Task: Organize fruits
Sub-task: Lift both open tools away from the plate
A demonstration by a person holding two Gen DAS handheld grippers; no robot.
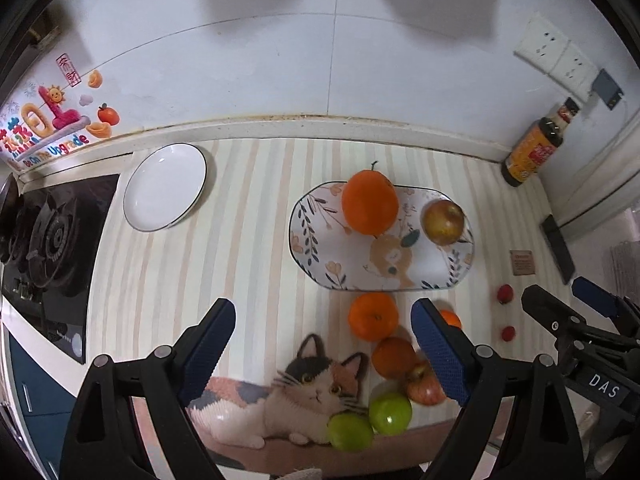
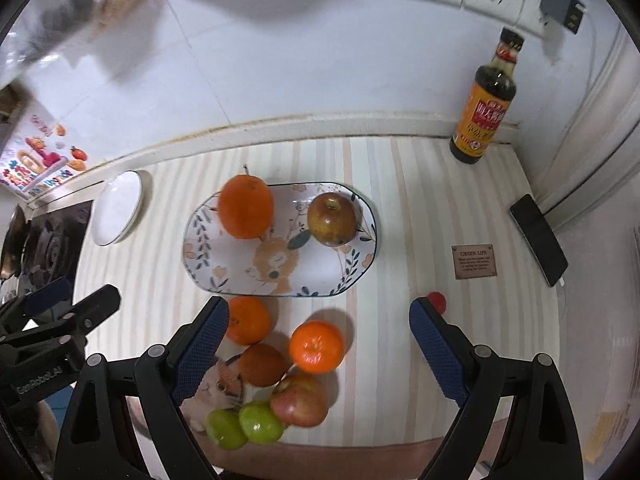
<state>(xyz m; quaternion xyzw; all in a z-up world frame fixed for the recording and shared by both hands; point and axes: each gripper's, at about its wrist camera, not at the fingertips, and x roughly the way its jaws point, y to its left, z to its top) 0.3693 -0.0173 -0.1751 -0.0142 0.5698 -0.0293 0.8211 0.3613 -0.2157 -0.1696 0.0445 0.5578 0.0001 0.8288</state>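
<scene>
A patterned oval plate (image 1: 332, 248) (image 2: 224, 248) holds a large orange (image 1: 370, 202) (image 2: 245, 206) and a brownish apple (image 1: 443, 222) (image 2: 331, 219). In front of it lie loose mandarins (image 1: 373, 316) (image 2: 317, 346), a red apple (image 1: 426, 390) (image 2: 300, 400), two green fruits (image 1: 390, 412) (image 2: 260, 422) and small red fruits (image 1: 505, 294) (image 2: 437, 302). My left gripper (image 1: 324, 312) (image 2: 76, 294) hangs open and empty above the loose fruit. Beside it on the right, my right gripper (image 2: 320, 308) (image 1: 560, 294) is also open and empty, pointing steeply down.
An empty white plate (image 1: 164, 188) (image 2: 118, 208) sits at the back left beside a gas stove (image 1: 52, 248). A sauce bottle (image 1: 534, 152) (image 2: 482, 112) stands in the back right corner. A phone (image 2: 538, 240) lies by the right wall. A cat-shaped mat (image 1: 280, 396) covers the front edge.
</scene>
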